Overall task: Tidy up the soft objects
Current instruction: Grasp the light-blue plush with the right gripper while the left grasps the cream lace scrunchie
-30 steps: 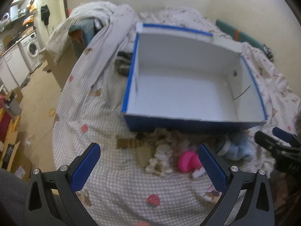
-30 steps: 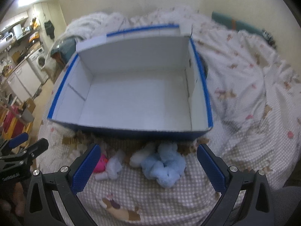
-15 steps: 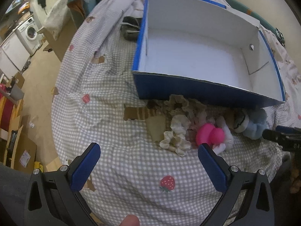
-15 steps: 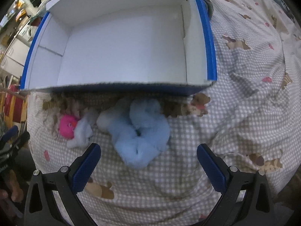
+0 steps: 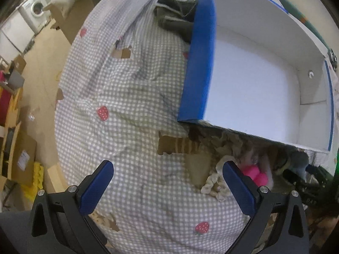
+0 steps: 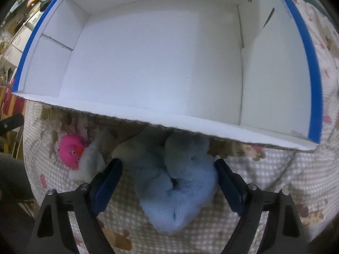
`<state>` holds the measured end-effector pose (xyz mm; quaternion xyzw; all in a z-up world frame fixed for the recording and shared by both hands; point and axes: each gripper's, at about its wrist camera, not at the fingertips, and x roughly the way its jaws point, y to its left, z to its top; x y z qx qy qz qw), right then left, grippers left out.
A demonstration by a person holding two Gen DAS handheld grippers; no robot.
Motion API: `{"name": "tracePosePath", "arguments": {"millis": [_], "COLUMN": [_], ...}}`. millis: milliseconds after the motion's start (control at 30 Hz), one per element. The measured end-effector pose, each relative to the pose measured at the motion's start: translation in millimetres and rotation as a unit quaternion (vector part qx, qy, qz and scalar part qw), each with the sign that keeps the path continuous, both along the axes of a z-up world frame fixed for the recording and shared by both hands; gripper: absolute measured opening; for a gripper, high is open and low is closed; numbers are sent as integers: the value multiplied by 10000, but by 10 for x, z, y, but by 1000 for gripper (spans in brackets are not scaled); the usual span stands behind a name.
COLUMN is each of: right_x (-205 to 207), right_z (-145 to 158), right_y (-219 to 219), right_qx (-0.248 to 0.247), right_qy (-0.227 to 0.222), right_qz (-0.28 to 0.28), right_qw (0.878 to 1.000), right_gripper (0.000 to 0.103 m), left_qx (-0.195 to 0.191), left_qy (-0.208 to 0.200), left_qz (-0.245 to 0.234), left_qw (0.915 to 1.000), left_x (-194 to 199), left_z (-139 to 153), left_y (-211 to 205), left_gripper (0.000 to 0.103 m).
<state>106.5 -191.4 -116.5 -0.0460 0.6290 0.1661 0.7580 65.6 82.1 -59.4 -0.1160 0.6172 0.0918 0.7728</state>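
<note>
A fluffy light-blue scrunchie (image 6: 175,188) lies on the checked bedspread just in front of the blue-and-white box (image 6: 161,48). My right gripper (image 6: 168,174) is open, its fingers on either side of the scrunchie. A pink rubber duck (image 6: 71,150) and a white fluffy item (image 6: 91,160) lie left of it. My left gripper (image 5: 167,175) is open over bare bedspread; a cream scrunchie (image 5: 216,182) and the pink duck (image 5: 254,173) lie by its right finger. The box (image 5: 254,89) is empty.
A dark green garment (image 5: 175,17) lies behind the box's left wall. The bed edge drops to a floor with cardboard boxes (image 5: 21,160) and a washing machine (image 5: 36,10) at the left. The right gripper's body (image 5: 305,182) shows at the left wrist view's right edge.
Both grippers have moved down and forward toward the bed. The right one now straddles the blue scrunchie. The left one has swung left, so the soft items sit by its right finger.
</note>
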Motion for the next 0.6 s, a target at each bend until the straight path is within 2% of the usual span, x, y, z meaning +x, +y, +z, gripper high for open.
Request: {"name": "tracePosePath", "arguments": {"millis": [100,167,200,267,500,600], "right_x": [0,-21,-29,-49,-231,-332], "right_z": [4,32,45,83,296,377], "right_y": [49,39,34,28,-109,-219], "right_qx": [22,74,114,127,450,522], "right_qy": [-75,-122,-135,-192,-381,-444], "right_qz": [110,158,166,191,158,137], "right_qw": [9999,9998,9997,9996,9981,9976], "right_gripper": [71,48,45,32,27,27], "left_qx": [-165,-294,-326,-376,-284,-367], "left_qy": [81,120,128,121,51,157], "left_qz": [-149,-391,-507,-756,-1477,-1493], "left_qw": [9997,9987,9981,9964,9886,9880], "left_x": [24,23,29,59,156,203], "left_z": [-64,-115,-127,-146,-155,-285], "left_y": [-81,-208,-278,-413,-786,-832], "left_gripper": [91,77,73,57,45,40]}}
